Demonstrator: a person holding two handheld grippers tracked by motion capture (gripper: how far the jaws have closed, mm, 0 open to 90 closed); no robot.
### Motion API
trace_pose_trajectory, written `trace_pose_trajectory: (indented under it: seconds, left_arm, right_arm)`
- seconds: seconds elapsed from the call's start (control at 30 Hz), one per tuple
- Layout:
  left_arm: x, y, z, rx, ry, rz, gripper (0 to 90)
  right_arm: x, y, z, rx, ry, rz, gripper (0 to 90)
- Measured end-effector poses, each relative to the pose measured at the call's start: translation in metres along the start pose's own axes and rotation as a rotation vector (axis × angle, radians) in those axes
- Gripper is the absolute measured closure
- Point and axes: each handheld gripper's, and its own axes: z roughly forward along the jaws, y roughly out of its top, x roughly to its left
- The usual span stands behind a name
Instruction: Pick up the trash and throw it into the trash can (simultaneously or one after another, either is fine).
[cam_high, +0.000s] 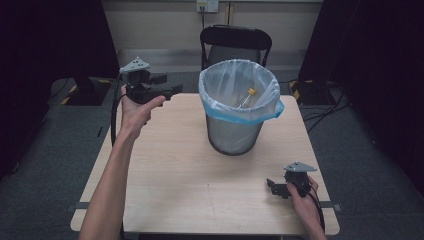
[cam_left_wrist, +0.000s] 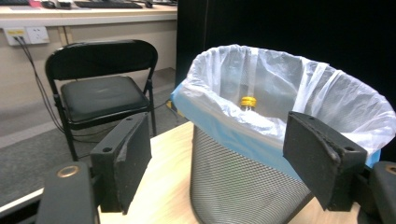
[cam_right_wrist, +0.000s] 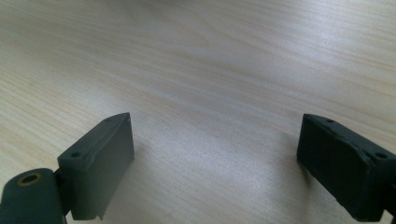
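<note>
Dark curtains close off both sides of the room; a pale wall with a socket runs along the back, and grey carpet covers the floor. Centre of the scene is a light wooden counter (cam_high: 190, 170).

A mesh bin (cam_high: 235, 131) stands toward the far edge of the counter, slightly right of its middle. It is upright and lined with a white bag (cam_high: 239, 80), whose blue hem is folded over the rim. Inside the bin lies a clear bottle (cam_high: 246, 98) with a yellow cap, leaning against the far-right side of the liner. In the left gripper view the cap shows just above the near rim of the bag. A black folding chair (cam_high: 236, 42) stands on the floor beyond the far edge, behind the bin.

Left tool (cam_high: 162, 85): held in the air near the far-left corner of the counter, pointing toward the bin and apart from it. Its jaws stand wide apart with nothing between them; in its own view they frame the bin.

Right tool (cam_high: 273, 187): held low near the near-right corner, just above or on the counter surface; contact cannot be confirmed. Its jaws are spread wide and hold nothing; its own view shows bare wood grain between them. It is well apart from the bin.
</note>
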Motion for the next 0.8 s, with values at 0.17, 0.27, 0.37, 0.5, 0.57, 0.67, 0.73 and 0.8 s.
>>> trace_pose_trajectory:
  seconds: [0.17, 0.27, 0.37, 0.5, 0.57, 0.67, 0.73, 0.8]
  left_arm:
    - [-0.004, -0.008, -0.007, 0.013, 0.008, 0.021, 23.5]
    - [-0.006, -0.013, -0.013, 0.015, 0.015, 0.027, 23.4]
    - [-0.007, -0.018, -0.017, 0.061, 0.024, 0.049, 24.0]
    - [-0.005, -0.029, -0.02, 0.106, 0.032, 0.054, 23.5]
    - [-0.005, -0.035, -0.021, 0.116, 0.04, 0.056, 23.3]
    - [-0.002, -0.047, -0.026, 0.106, 0.045, 0.034, 22.6]
    - [0.001, -0.056, -0.028, 0.109, 0.053, 0.019, 22.5]
    - [0.002, -0.064, -0.029, 0.118, 0.057, 0.014, 22.3]
  right_arm:
    - [0.0, 0.0, 0.0, 0.0, 0.0, 0.0, 10.0]
    - [0.0, 0.0, 0.0, 0.0, 0.0, 0.0, 10.1]
    - [0.0, 0.0, 0.0, 0.0, 0.0, 0.0, 10.1]
    - [0.0, 0.0, 0.0, 0.0, 0.0, 0.0, 10.1]
    - [0.0, 0.0, 0.0, 0.0, 0.0, 0.0, 10.1]
    - [0.0, 0.0, 0.0, 0.0, 0.0, 0.0, 10.1]
    - [0.0, 0.0, 0.0, 0.0, 0.0, 0.0, 10.1]
    - [0.0, 0.0, 0.0, 0.0, 0.0, 0.0, 10.1]
